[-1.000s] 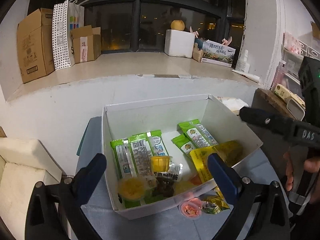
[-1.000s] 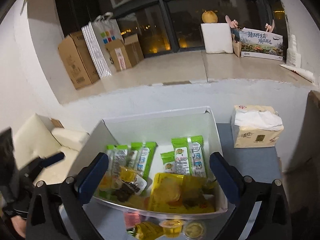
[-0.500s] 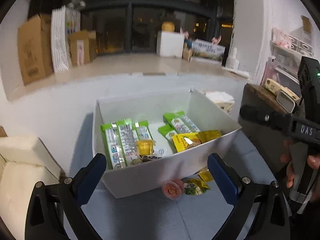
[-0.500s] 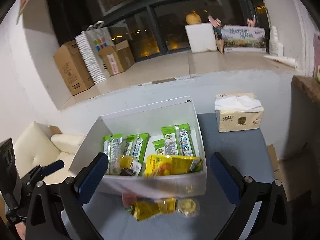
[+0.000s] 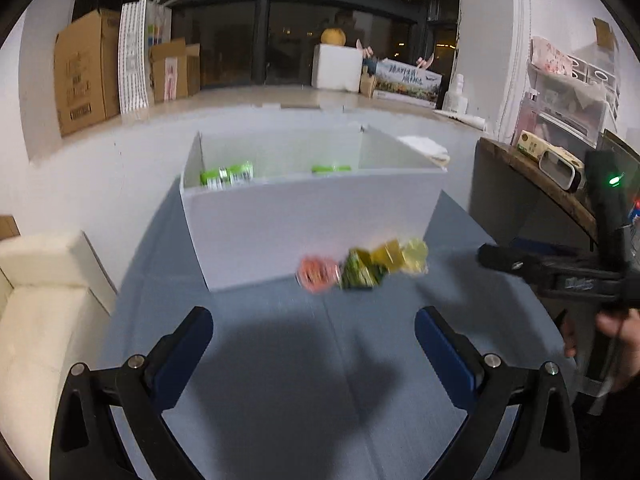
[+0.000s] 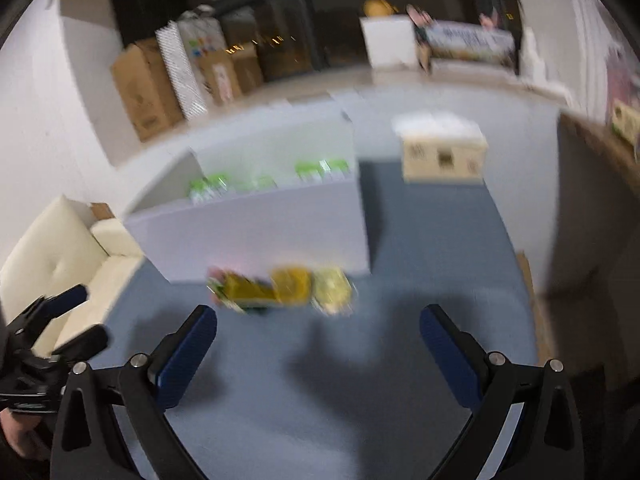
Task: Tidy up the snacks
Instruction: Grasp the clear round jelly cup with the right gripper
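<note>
Several green packets (image 5: 227,175) inside white box (image 5: 312,232)

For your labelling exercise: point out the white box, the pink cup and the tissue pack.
white box (image 5: 312,232), left wrist view, near wall
pink cup (image 5: 317,273), left wrist view, lid
tissue pack (image 6: 444,158), right wrist view, front face

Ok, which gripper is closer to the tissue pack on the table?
Right, probably. The tissue pack lies ahead of the right gripper, with bare table between. The left gripper is off to the left, and the white box hides most of the pack from it.
</note>
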